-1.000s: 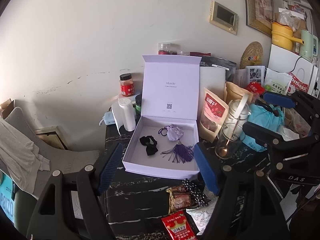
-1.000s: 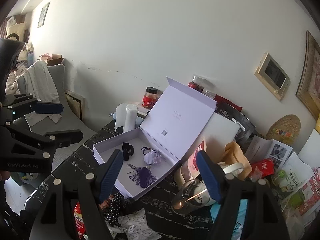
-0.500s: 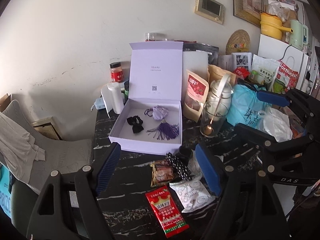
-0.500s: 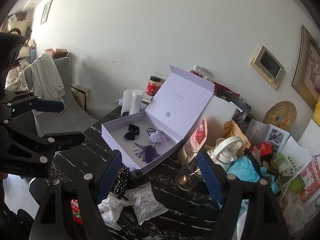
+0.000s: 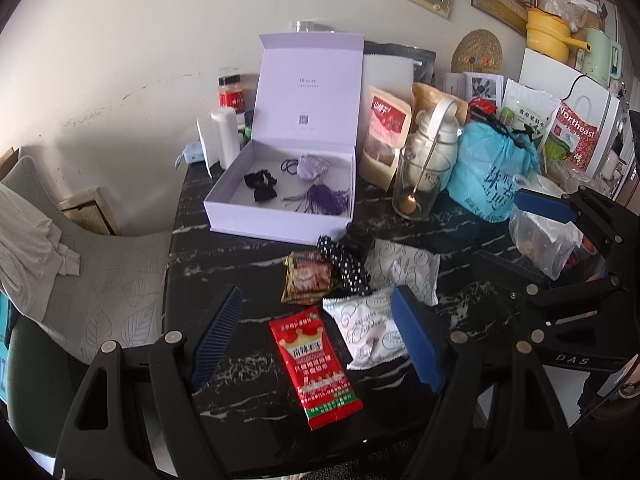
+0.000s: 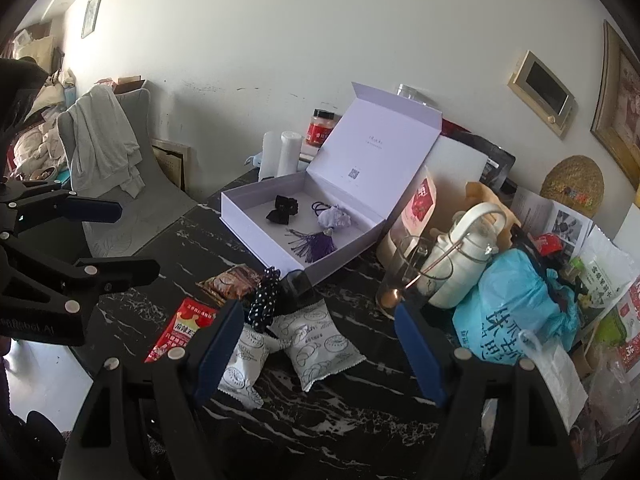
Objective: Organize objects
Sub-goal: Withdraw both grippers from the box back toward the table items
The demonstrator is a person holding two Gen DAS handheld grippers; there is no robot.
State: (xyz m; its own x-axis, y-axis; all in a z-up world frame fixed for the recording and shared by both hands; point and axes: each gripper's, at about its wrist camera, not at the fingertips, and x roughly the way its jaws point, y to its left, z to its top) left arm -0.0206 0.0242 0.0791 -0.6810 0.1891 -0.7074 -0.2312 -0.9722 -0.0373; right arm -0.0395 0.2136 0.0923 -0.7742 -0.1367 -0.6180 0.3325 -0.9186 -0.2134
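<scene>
Your left gripper (image 5: 316, 338) and right gripper (image 6: 320, 340) both hang wide apart and hold nothing, above the snack packs (image 5: 374, 326) lying on the black table (image 5: 248, 256) just before the open purple box (image 5: 280, 222).

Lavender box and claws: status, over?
Left claw open, empty, above red sachet. Right claw open, empty, above white packets. Lavender box open, hair ties inside. Glass jar beside box.

— What differs from a second ago?
— Both grippers (image 5: 316, 336) (image 6: 318, 344) sit farther back from the lavender box (image 5: 280, 216); red packet (image 5: 316, 368) and white packets (image 6: 312, 344) now show.
</scene>
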